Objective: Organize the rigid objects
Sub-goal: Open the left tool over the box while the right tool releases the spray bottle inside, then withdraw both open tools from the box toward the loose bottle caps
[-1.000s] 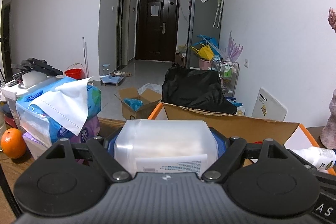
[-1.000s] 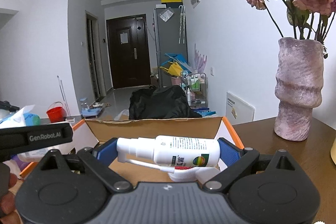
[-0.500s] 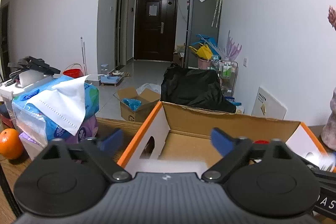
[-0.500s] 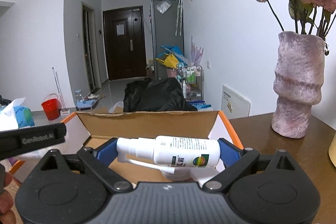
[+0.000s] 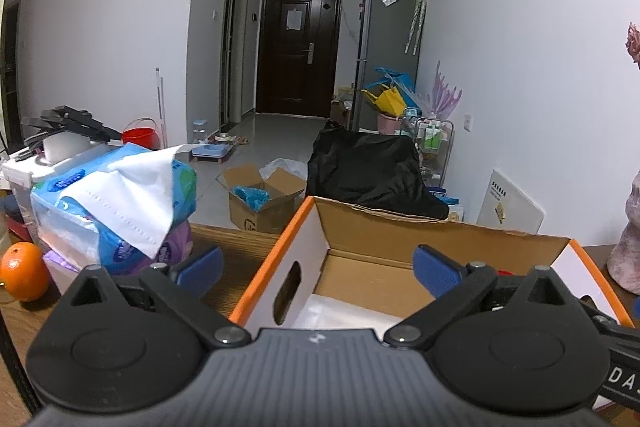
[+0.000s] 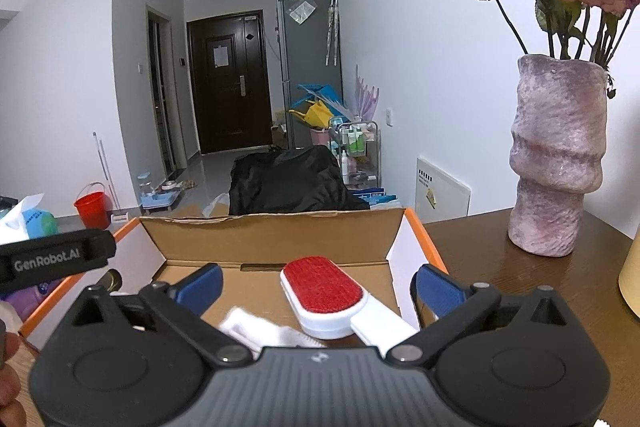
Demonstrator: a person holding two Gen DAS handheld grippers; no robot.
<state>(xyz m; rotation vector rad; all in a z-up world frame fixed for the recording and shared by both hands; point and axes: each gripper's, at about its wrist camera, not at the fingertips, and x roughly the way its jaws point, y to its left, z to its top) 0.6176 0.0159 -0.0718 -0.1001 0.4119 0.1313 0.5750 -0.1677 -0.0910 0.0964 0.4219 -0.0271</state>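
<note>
The box (image 6: 272,239) sits on the desk (image 6: 500,267), open at the top. Inside it lies a red brush (image 6: 324,291), with something white and blurry at its 8 o'clock. The right gripper (image 6: 316,283) and the left gripper (image 5: 316,265) hang over the box. Both have just been opening their fingers wide, and nothing is between them. This looks like the drop-off step. Next, each hand must lift clear of the box walls. At 2 o'clock stands a vase (image 6: 556,163), so swing wide. At 9 o'clock sit tissues (image 5: 116,203).
</note>
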